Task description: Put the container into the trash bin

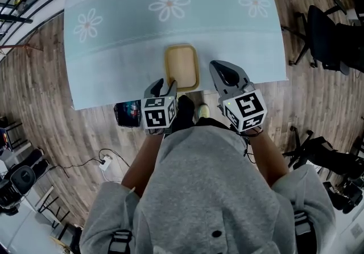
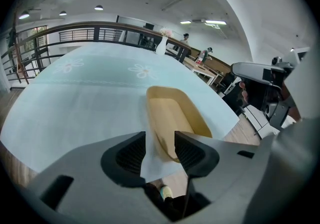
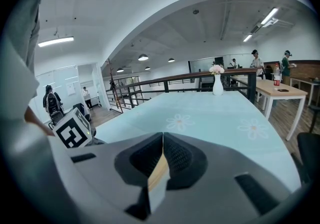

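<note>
**Two grippers at the table's near edge, container not yet held**

Head view: the tan container (image 1: 182,66) sits on the table (image 1: 114,48), its short end right at the near edge. My left gripper (image 1: 165,86) is at that end's left corner; my right gripper (image 1: 219,70) hangs just beside the container's right side, apart from it. A dark boxy thing (image 1: 128,113) stands on the floor under the near edge to my left. It may be the trash bin, but I cannot tell. Floor room is open on the left. An office chair (image 1: 324,37) crowds the far right.

Left gripper view: the left gripper (image 2: 160,150) has its jaws spread, with the container (image 2: 175,113) and the hanging cloth edge showing in the gap. Nothing is pinched. I'd push forward so one pad goes inside the rim and one outside, keep the cloth out of the bite, then close and lift before swinging off the edge.

Right gripper view: the right gripper (image 3: 162,155) is clenched on nothing, with only a sliver of cloth and floor showing below the pads. The cloth (image 3: 215,113) ahead lies bare up to a vase (image 3: 217,83).
</note>
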Demonstrator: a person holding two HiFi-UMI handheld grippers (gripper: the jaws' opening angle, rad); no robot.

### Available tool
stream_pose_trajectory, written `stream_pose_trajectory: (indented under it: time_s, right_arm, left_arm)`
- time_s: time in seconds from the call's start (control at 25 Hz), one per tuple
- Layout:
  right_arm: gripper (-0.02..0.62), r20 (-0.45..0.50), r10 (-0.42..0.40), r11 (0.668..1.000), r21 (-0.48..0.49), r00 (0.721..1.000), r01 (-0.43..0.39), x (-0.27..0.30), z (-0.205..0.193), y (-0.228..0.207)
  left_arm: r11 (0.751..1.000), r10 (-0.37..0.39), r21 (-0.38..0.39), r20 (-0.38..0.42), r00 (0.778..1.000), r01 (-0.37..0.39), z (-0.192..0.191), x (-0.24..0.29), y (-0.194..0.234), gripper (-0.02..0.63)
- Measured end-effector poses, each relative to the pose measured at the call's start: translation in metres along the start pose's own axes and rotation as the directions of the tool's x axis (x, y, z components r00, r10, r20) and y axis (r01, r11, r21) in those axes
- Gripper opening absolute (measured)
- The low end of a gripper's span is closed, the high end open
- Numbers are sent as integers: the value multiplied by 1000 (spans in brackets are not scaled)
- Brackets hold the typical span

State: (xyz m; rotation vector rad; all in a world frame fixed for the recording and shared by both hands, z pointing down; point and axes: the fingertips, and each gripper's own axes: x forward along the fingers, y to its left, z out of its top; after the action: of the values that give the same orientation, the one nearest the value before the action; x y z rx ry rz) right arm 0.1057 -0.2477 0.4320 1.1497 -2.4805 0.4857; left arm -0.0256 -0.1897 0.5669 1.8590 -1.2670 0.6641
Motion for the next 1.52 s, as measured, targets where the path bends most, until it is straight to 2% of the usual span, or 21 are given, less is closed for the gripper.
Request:
stream_pose_trajectory:
  time_s: [0.36,0.6,0.84,1.16,1.52]
  right_arm:
    - [27,-2,-38,999,-8,999,38,7,8,-3]
    - [27,0,-44,999,-12,999,44,9,7,3]
    - [27,-8,-43,999,-15,999,42,5,4,3]
    - [27,-19,-2,1000,-4,1000,2,0,0,-2]
    - [27,-9,42,999,-21,999,-43,-5,7,-14]
  left_arm:
    - [999,-41,17,-38,998,41,2,13,-3,179]
    - [998,-70,-7,-55,996,70,-4,16,-2,176]
    - [998,-68,-12,-53,996,67,-5,17,-2,139]
    - [1000,-11,-9,-53,999,10,-3,23,-1,47]
    - [997,42,-56,-53,998,-45,-1,22,-1,32]
